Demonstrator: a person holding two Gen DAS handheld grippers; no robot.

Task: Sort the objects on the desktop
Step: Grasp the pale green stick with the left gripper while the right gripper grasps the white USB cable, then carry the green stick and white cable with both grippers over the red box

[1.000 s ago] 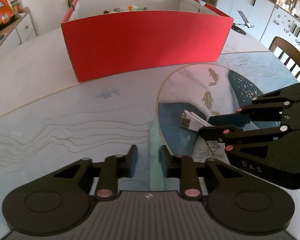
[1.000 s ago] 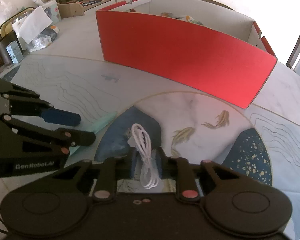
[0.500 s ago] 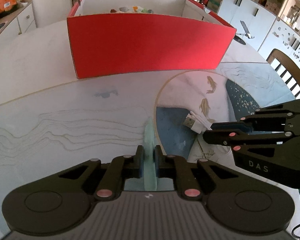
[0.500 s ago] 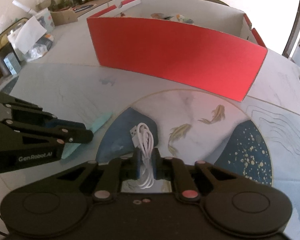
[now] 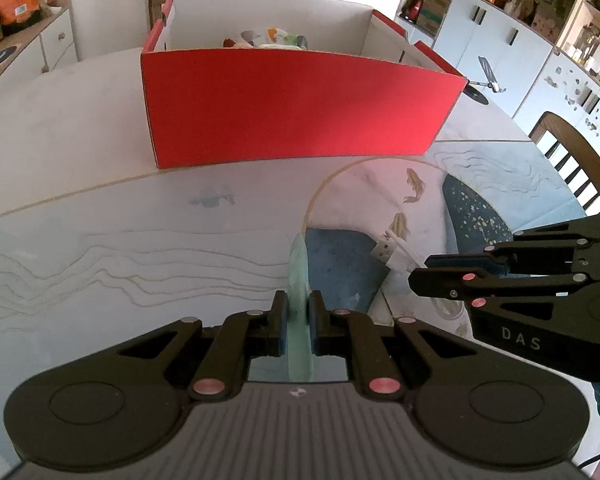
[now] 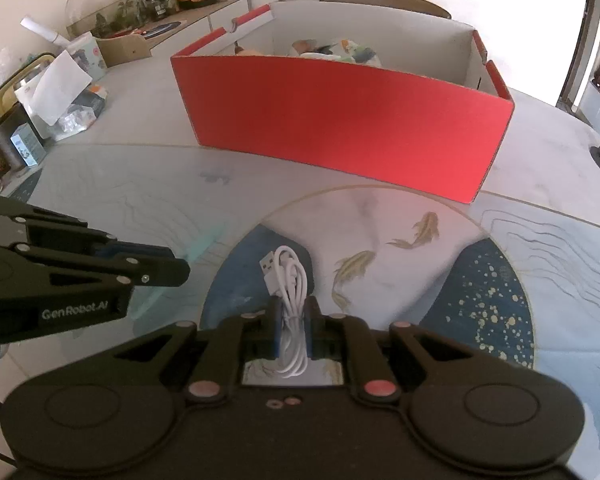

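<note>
A: What does each hand-held gripper have?
B: The left hand-held gripper (image 5: 298,312) is clamped on a pale green strip (image 5: 299,280); the right hand-held gripper (image 6: 293,316) grips a coiled white cable (image 6: 290,280).
A: And the red box (image 5: 296,116)?
B: At twelve o'clock on the surface (image 5: 80,200).
</note>
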